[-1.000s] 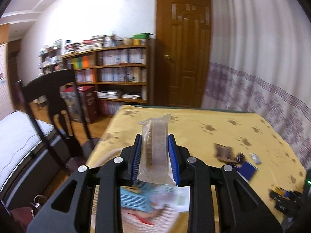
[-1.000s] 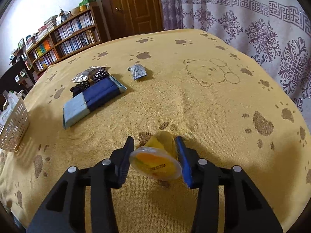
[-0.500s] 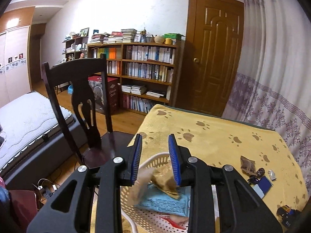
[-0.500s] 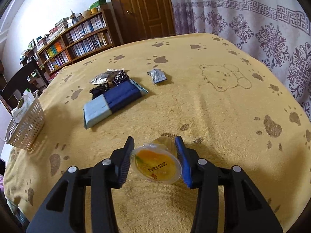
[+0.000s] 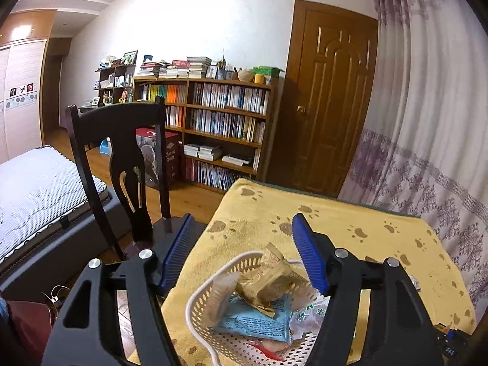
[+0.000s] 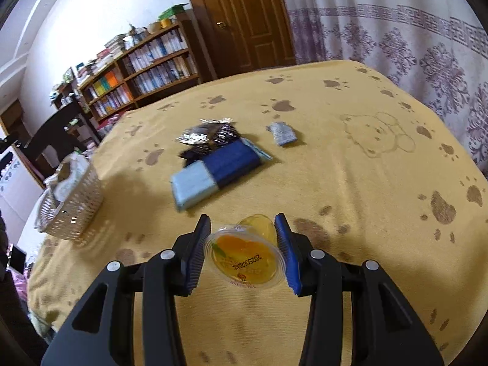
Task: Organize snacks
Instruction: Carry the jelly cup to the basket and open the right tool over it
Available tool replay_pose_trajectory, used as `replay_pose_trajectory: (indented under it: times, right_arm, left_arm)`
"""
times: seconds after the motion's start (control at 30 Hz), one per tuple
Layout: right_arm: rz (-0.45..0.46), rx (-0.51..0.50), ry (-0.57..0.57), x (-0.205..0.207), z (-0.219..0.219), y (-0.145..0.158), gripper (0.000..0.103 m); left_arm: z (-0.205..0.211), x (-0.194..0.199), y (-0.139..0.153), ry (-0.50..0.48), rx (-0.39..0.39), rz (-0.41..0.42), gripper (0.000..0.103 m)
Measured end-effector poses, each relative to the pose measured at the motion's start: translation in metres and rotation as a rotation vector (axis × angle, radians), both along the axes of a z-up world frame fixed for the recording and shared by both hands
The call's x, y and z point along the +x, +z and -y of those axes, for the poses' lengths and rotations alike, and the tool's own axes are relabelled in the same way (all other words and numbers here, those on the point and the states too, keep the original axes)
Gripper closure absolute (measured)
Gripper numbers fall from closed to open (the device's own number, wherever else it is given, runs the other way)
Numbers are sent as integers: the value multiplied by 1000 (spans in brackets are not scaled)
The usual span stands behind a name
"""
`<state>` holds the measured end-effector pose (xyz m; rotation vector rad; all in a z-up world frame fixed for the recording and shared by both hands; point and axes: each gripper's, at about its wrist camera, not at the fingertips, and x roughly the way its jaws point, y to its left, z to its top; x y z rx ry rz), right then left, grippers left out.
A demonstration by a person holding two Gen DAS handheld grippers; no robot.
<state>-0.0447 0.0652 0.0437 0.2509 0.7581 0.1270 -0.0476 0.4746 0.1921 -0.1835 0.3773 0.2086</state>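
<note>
Landmark: white perforated basket, at the left edge of the yellow paw-print tablecloth.

Left to right, right wrist view: the basket; to its right, well apart, a blue two-tone packet with a silver foil wrapper just behind it; further right of the basket, a small grey sachet. Nearest the camera, right of the basket, the right gripper is clamped on an orange jelly cup, sealed lid facing the lens. The cup appears lifted clear of the cloth, though contact cannot be ruled out.

Left wrist view: a dark chair stands left of the basket. The left gripper hangs above the basket with jaws spread wide and nothing between them. A tan biscuit pack lies on top of a light blue packet inside.

Step in hand (judgement): left-side drop is finished; the jelly cup is in transit. Next move calls for carrying the cup left across the cloth to above the basket rim, then releasing; the left gripper should clear out first to avoid a collision.

Change against earlier frames: one second ago the left gripper was clamped on the biscuit pack above the basket; now the pack is inside and the jaws are wider. The right gripper has risen with the cup, and the basket sits closer in its view.
</note>
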Motion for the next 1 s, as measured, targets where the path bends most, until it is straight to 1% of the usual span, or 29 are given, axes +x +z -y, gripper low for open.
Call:
replay_pose_trajectory:
  times: [0.1, 0.23, 0.33, 0.5, 0.57, 0.7, 0.8, 0.87, 0.93, 1.0]
  right_arm:
    - [17, 23, 44, 1, -12, 12, 59]
    - [52, 41, 130, 6, -41, 33, 59]
    - [72, 54, 204, 11, -72, 49, 59]
    - [98, 70, 329, 16, -124, 74, 59]
    - [104, 71, 384, 19, -152, 82, 59]
    - [87, 76, 466, 27, -198, 91, 59]
    - [68, 70, 506, 35, -226, 91, 59]
    - [36, 80, 540, 41, -245, 89, 58]
    - [16, 97, 565, 44, -255, 87, 57]
    - [18, 92, 574, 42, -260, 86, 55]
  left_arm:
    - [-6, -7, 6, 17, -12, 27, 34]
    - [-11, -18, 9, 38, -30, 55, 34]
    - [-12, -22, 12, 43, -34, 70, 34]
    - [-10, -26, 15, 62, -19, 84, 34]
    - [-10, -27, 16, 68, -20, 91, 34]
    - [-11, -33, 20, 76, -29, 111, 34]
    - [-13, -38, 23, 80, -31, 126, 34]
    - [-15, -40, 24, 80, -38, 135, 33]
    - [-16, -40, 25, 80, -41, 139, 32]
    - [-19, -41, 25, 84, -48, 144, 28]
